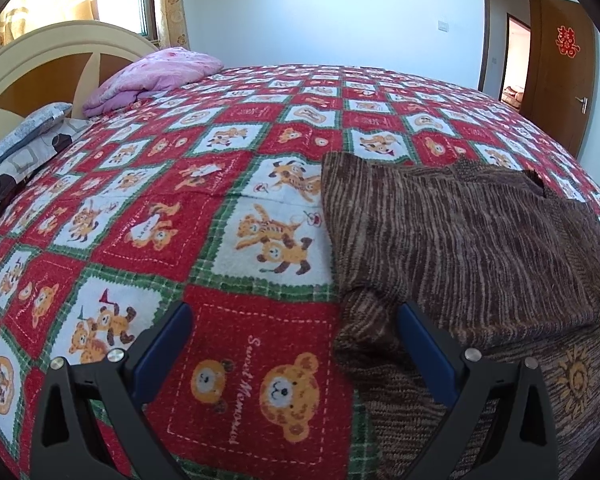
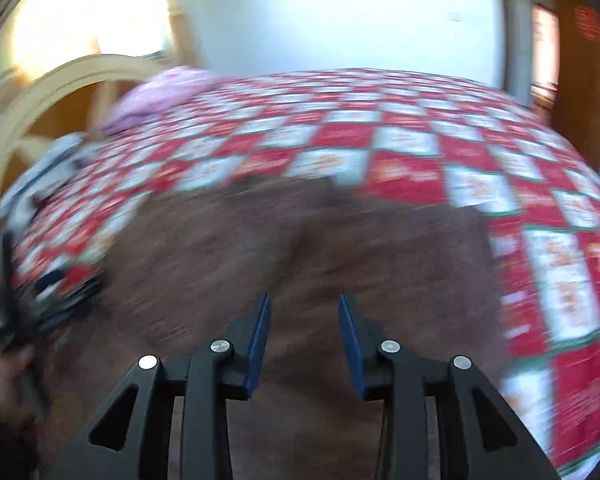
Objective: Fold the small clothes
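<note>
Left wrist view: the left gripper (image 1: 296, 322) hangs low over a bed, its blue-padded fingers (image 1: 162, 354) spread wide and holding nothing. Between them lies the red, white and green bear-print blanket (image 1: 204, 184) that covers the bed. A brown striped garment (image 1: 460, 240), knitted and partly folded, lies on the blanket to the right; its near left corner reaches the gripper's right finger, which stands over that edge, though contact cannot be judged. A sun-shaped motif (image 1: 576, 376) shows on the lower layer of the garment at the far right. At the head of the bed, a pink folded quilt (image 1: 156, 76) rests beside a cream and wood headboard (image 1: 40, 68), with a grey patterned pillow (image 1: 24, 148) at the left edge. A brown door (image 1: 560, 76) bearing a red paper emblem (image 1: 568, 42) stands open on the right.

Right wrist view: the frame is heavily blurred. The right gripper (image 2: 304, 332) is poised above the brown garment (image 2: 300, 240), its fingers (image 2: 258, 344) parted by a moderate gap with nothing between them. The garment fills the centre of the blanket (image 2: 460, 148). At the far left, a person's hand (image 2: 8, 376) grasps the dark handle of the other gripper; details there are too smeared to read. The headboard (image 2: 72, 84) and pink quilt (image 2: 164, 88) appear behind.
</note>
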Motion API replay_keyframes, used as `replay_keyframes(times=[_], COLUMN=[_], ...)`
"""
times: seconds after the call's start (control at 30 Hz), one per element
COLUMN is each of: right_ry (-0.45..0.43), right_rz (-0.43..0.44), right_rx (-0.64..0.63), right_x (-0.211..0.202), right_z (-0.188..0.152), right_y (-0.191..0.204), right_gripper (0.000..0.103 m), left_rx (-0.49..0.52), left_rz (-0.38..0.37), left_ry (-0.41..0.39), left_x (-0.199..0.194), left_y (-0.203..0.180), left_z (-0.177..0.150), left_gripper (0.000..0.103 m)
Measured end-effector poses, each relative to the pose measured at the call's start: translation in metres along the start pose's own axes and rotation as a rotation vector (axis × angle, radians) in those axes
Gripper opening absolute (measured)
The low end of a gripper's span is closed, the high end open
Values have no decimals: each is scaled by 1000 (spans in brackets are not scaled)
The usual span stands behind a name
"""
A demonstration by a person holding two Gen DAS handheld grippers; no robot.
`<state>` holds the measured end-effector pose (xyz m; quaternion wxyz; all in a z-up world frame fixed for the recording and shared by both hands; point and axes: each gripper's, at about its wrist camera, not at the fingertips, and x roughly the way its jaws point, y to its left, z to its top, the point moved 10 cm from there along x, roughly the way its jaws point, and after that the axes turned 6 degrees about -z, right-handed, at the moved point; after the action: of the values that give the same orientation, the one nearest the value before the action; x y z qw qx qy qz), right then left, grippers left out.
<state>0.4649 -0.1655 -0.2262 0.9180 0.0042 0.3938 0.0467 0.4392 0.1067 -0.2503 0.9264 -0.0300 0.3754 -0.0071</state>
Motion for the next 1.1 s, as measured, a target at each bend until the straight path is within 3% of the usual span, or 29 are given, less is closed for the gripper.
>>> replay_keyframes(times=[0.07,0.17,0.2,0.23,0.3,0.47,0.53,0.6,0.7,0.77,0.83,1.0,1.1], right_ry=[68,154,152,139,127,147,109,59,65,118,146,145,132], right_rz=[-123,-214,-216,-220,-289,-276,-265,-198,-74,-72,-117,-155,-124], right_rx=[51,79,64,34,-24,66,77,69,-38,-113,-120,-27,-4], right_x=[22,54,59,60,63,61,40,15,-7,-8,-5,-13,-19], right_z=[10,11,11,12,13,15,17,13,-12,-40,-63,-71,-75], right_y=[-48,-98,-102,-103,-111,-139,-137,-118,-75,-61,-71,-106,-106], right_gripper=[36,36,34,20,17,18,18,18,18,18,17,18,18], left_rx=[-11,-17,-17,-16,-17,-22,-20,-22,-23,-23,-23,-20,-18], left_rz=[-16,-23,-23,-23,-24,-29,-27,-29,-30,-30,-29,-20,-7], left_ry=[10,10,11,12,12,16,17,16,16,16,17,19,21], left_x=[2,3,3,3,3,4,4,4,4,4,4,4,3], left_y=[1,1,0,0,0,0,0,0,0,0,0,1,1], left_z=[-1,-1,-1,-1,-1,-1,-1,-1,-1,-1,0,0,-1], left_gripper=[103,103,103,103,103,103,103,103,103,103,103,103,103])
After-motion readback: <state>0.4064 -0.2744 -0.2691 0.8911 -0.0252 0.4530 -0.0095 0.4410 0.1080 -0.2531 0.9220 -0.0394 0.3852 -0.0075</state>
